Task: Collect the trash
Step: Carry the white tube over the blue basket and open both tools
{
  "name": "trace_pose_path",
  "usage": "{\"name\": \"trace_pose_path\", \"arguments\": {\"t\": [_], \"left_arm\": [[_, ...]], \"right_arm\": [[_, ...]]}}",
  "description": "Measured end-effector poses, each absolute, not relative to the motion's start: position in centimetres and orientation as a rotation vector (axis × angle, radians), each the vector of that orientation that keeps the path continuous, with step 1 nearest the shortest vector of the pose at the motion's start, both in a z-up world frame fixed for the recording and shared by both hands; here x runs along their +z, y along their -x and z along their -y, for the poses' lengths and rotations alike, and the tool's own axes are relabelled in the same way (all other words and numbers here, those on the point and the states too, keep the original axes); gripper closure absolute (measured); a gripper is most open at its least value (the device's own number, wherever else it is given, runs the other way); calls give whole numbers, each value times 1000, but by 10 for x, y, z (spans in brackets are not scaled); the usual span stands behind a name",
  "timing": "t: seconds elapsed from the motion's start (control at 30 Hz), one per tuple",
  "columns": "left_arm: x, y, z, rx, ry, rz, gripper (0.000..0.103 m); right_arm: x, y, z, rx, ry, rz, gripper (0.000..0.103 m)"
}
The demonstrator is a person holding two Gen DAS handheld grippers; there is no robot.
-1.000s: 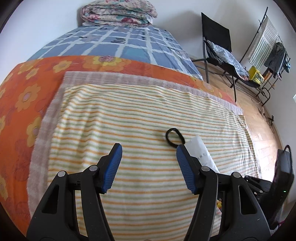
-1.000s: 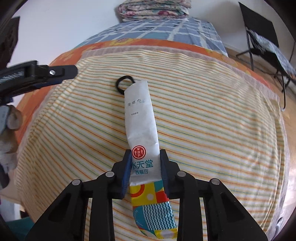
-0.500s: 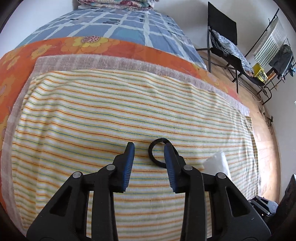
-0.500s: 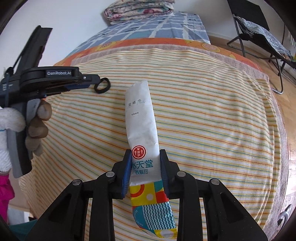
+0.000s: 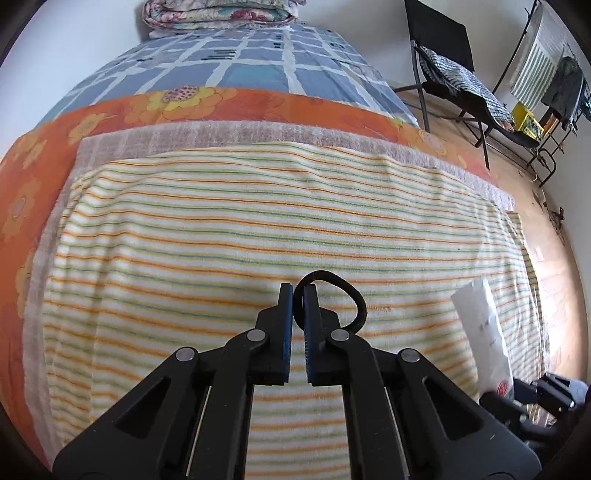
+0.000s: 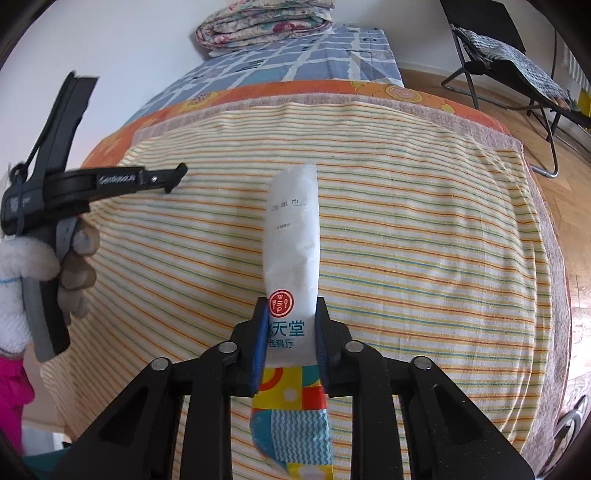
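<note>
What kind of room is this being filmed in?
Most likely a bedroom in a home: a bed spread with a striped towel, a folded quilt at its head, and a folding chair on a wooden floor.

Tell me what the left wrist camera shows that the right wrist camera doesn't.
Only the left wrist view shows the black hair tie, pinched at one side by the left tongs, whose jaws have just closed on it, and a drying rack by the wall.

Only the right wrist view shows the packet's colourful end, the right tongs clamping the paper packet, and the hand holding the left tool.

Both show the striped towel, the packet, the folded quilt and the black chair.
</note>
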State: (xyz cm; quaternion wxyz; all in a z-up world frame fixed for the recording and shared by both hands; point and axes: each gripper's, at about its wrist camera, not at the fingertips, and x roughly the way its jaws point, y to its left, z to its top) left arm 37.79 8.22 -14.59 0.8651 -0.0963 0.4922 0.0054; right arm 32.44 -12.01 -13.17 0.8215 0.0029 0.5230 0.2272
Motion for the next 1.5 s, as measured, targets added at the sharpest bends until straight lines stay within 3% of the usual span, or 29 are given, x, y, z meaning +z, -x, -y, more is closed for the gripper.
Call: {"name": "trace_pose_path", "arguments": {"t": [0.97, 1.23, 1.5], "left_arm": [[-15, -174, -44, -153, 136, -871, 100], [-7, -103, -26, -186, 115, -842, 100], [-33, -49, -9, -243, 135, -888, 100]], "right_arm": [[-16, -198, 140, 571, -5, -926, 86], [-9, -141, 145, 609, -31, -876, 86], [-29, -107, 146, 625, -57, -898, 86]]}}
